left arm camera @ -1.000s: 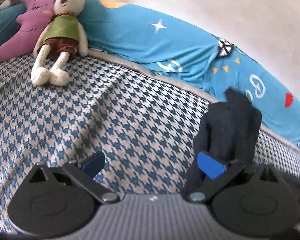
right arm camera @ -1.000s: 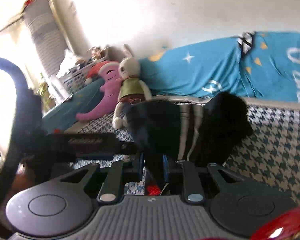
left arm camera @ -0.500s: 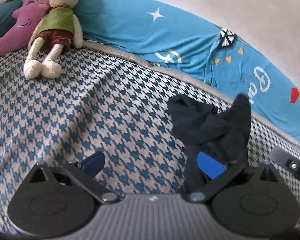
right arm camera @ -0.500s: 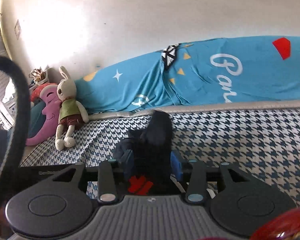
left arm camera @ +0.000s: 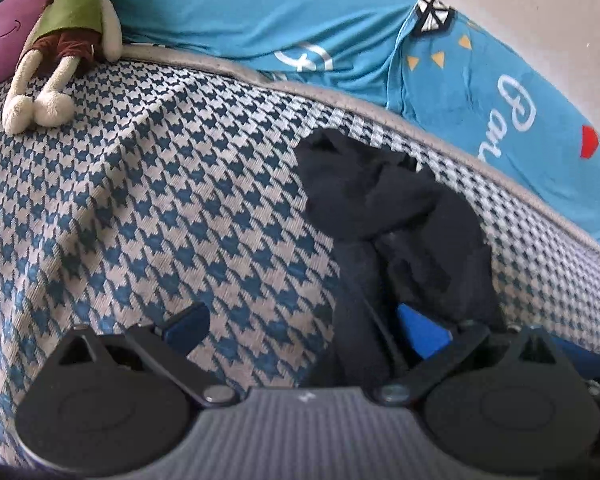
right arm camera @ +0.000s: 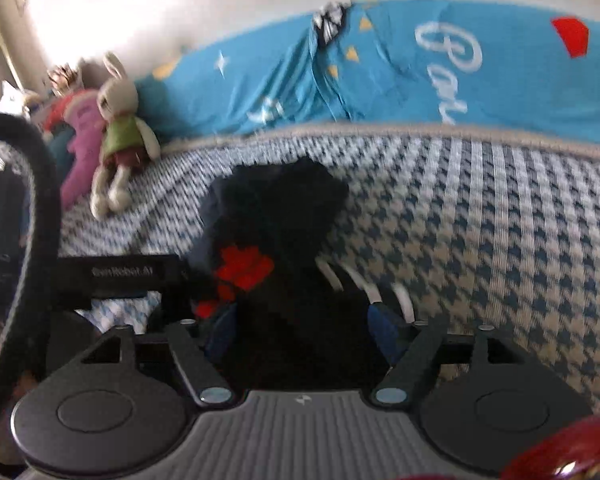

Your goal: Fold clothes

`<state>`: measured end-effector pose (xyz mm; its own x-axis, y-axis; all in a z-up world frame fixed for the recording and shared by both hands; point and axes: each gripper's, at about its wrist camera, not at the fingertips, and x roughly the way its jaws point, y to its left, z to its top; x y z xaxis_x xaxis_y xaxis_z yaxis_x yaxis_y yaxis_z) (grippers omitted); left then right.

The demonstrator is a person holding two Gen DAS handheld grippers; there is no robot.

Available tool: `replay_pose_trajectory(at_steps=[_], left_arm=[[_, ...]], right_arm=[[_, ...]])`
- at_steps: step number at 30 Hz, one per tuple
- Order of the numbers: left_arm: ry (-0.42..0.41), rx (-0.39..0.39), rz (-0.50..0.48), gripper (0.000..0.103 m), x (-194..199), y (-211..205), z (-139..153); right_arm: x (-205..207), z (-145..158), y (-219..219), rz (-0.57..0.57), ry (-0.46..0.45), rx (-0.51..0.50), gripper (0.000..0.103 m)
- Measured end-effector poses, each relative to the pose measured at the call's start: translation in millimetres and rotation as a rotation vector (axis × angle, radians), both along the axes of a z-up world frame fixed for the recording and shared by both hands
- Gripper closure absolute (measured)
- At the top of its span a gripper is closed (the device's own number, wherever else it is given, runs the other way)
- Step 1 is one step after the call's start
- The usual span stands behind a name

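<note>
Black garment lies crumpled on the bed, on the houndstooth cover near the far edge, just short of the blue quilt along the wall. Red print and white stripes show on it in the right wrist view. Left tongs wide open, nothing gripped; the right pad touches the garment's near end, the left pad sits over bare cover. Right tongs stand partly open with black fabric bunched between the pads; cannot tell if the pads actually pinch it, view is blurred. Plush rabbit and purple moon pillow at the far left corner of the bed.
</note>
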<state>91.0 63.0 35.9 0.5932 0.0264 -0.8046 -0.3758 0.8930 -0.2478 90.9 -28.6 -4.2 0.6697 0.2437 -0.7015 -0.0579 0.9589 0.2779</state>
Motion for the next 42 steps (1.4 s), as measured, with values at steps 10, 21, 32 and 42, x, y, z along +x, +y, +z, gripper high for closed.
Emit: replay_pose_trajectory(at_steps=[10, 21, 32, 42], left_arm=[[0.08, 0.052, 0.026, 0.0, 1.1, -3.0, -15.0], [0.027, 0.057, 0.097, 0.0, -3.3, 1.7, -2.0], [-0.027, 0.029, 0.051, 0.0, -5.0, -12.2, 9.6], [-0.045, -0.004, 0.098, 0.0, -8.1, -0.6, 15.8]], right_arm=[[12.3, -23.8, 6.7, -0.018, 0.046, 0.035, 0.067], [-0.5, 40.3, -40.7, -0.406, -0.279, -0.072, 0.091], [-8.6, 46.6, -62.6, -0.527, -0.278, -0.028, 0.059], [-1.5, 40.1, -26.3, -0.205, -0.202, 0.087, 0.058]])
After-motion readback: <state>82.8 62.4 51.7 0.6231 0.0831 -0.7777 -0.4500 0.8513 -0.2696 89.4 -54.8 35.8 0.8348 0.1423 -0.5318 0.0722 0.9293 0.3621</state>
